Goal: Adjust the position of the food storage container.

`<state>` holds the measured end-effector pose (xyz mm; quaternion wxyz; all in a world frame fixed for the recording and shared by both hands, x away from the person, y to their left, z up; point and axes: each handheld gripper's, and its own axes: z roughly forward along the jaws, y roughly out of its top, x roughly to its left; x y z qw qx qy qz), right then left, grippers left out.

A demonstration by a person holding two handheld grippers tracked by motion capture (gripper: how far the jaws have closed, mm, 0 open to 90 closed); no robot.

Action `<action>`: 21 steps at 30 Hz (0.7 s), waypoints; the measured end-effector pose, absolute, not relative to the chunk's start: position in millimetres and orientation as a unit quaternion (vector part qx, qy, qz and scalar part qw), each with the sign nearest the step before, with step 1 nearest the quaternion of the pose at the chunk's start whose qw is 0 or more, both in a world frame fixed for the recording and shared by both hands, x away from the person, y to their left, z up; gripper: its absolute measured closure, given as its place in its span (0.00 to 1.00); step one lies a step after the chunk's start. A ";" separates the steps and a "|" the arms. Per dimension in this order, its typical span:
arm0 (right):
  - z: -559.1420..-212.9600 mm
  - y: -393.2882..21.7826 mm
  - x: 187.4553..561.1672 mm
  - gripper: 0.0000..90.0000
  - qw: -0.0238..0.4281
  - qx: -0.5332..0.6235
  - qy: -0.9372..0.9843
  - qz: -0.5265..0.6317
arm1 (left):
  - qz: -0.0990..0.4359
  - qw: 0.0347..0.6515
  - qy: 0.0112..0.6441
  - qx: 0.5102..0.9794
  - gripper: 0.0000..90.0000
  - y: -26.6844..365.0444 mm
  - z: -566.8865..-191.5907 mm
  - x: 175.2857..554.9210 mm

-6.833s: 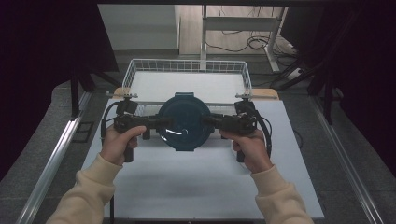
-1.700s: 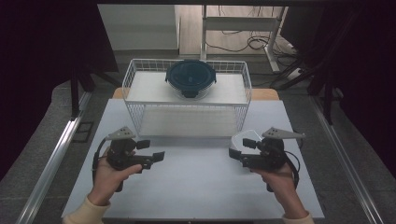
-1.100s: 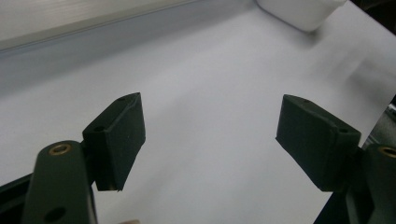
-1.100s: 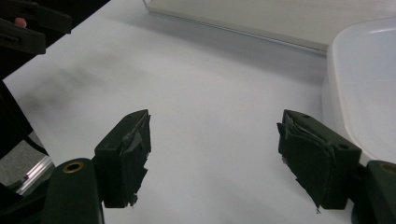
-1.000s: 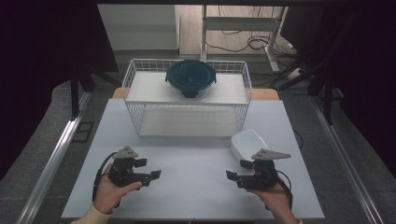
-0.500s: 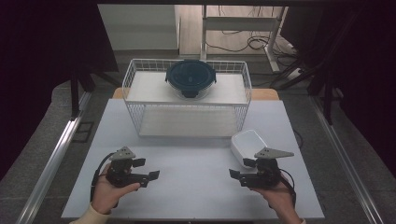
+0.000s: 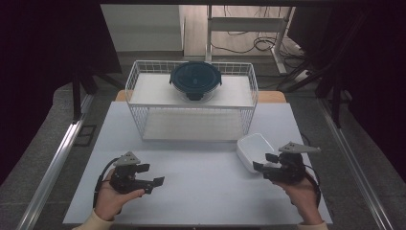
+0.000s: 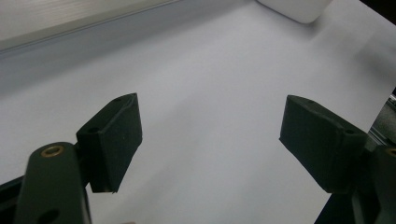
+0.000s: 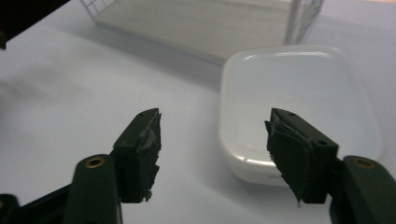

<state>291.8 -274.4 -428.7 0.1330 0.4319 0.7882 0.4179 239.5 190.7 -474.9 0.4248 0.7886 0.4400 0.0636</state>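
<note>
While the left gripper [image 7: 155, 182] rested low over the near-left part of the white table [image 7: 201, 191], its black jaws stood spread wide with only bare tabletop between them, as the left gripper view [image 8: 210, 140] confirmed. A person's left hand [image 7: 111, 199] cradled the tool from below, its cable looping beside the wrist, and its jaws pointed right across the table toward the other tool, well apart from it.

At the middle of the table's far edge stood a white wire basket [image 7: 139, 120], and inside it, toward the back, sat a round dark-blue lidded container [image 7: 195, 80], well away from both tools.

Farther right, a shallow white rectangular tray [image 7: 253, 148] lay flat on the tabletop near the basket's right front corner. The right gripper [image 7: 261, 163], held in the person's right hand [image 7: 301, 196], hovered at the tray's near-right edge with its jaws pointing left, toward the tray. Its jaws had just been closing but remained apart, pinching nothing. In the right gripper view [image 9: 212, 154], one jaw sat over bare table beside the tray [image 9: 294, 93] and the other over the tray's near rim, so the near-left corner lay between them; neither pad pressed on it.
</note>
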 end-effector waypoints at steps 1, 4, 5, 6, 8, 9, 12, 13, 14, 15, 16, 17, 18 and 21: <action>-428.7 -274.4 291.8 0.42 0.133 0.432 0.788 0.418 | 0.064 0.425 0.440 0.789 0.22 190.7 -474.9 239.5; -425.6 -284.8 301.4 0.49 0.137 0.440 0.785 0.414 | 0.062 0.423 0.439 0.790 0.22 189.4 -475.9 239.5; -424.8 -286.4 304.4 0.50 0.140 0.441 0.787 0.408 | 0.062 0.423 0.439 0.790 0.22 189.1 -476.0 239.4; -423.5 -288.1 307.2 0.52 0.145 0.442 0.789 0.401 | 0.061 0.424 0.439 0.790 0.22 188.7 -476.0 239.1; -422.4 -289.7 310.0 0.54 0.149 0.443 0.790 0.397 | 0.059 0.424 0.439 0.790 0.22 188.3 -476.2 238.9; -421.0 -293.5 316.2 0.60 0.152 0.448 0.791 0.389 | 0.058 0.424 0.439 0.790 0.22 187.8 -476.6 238.7; -419.4 -297.4 323.5 0.68 0.157 0.452 0.793 0.377 | 0.057 0.422 0.440 0.790 0.22 187.6 -478.2 239.2; -418.5 -298.6 325.8 0.70 0.158 0.453 0.794 0.373 | 0.056 0.421 0.441 0.791 0.22 187.9 -478.6 239.4; -417.4 -300.0 329.9 0.74 0.162 0.452 0.796 0.368 | 0.055 0.421 0.441 0.791 0.22 187.9 -478.7 239.4; -416.6 -300.6 332.9 0.77 0.163 0.455 0.796 0.365 | 0.056 0.422 0.441 0.790 0.22 188.6 -478.4 239.3; -415.9 -301.6 338.1 0.80 0.165 0.456 0.796 0.361 | 0.058 0.423 0.441 0.790 0.22 189.5 -478.0 239.4; -415.6 -302.1 344.1 0.82 0.166 0.459 0.797 0.356 | 0.058 0.423 0.441 0.790 0.22 189.5 -478.0 239.4; -415.6 -301.8 351.8 0.85 0.166 0.461 0.799 0.347 | 0.059 0.424 0.442 0.788 0.22 191.0 -477.3 239.1; -418.1 -299.7 371.2 0.92 0.167 0.467 0.809 0.317 | 0.059 0.425 0.445 0.786 0.22 192.7 -477.3 239.3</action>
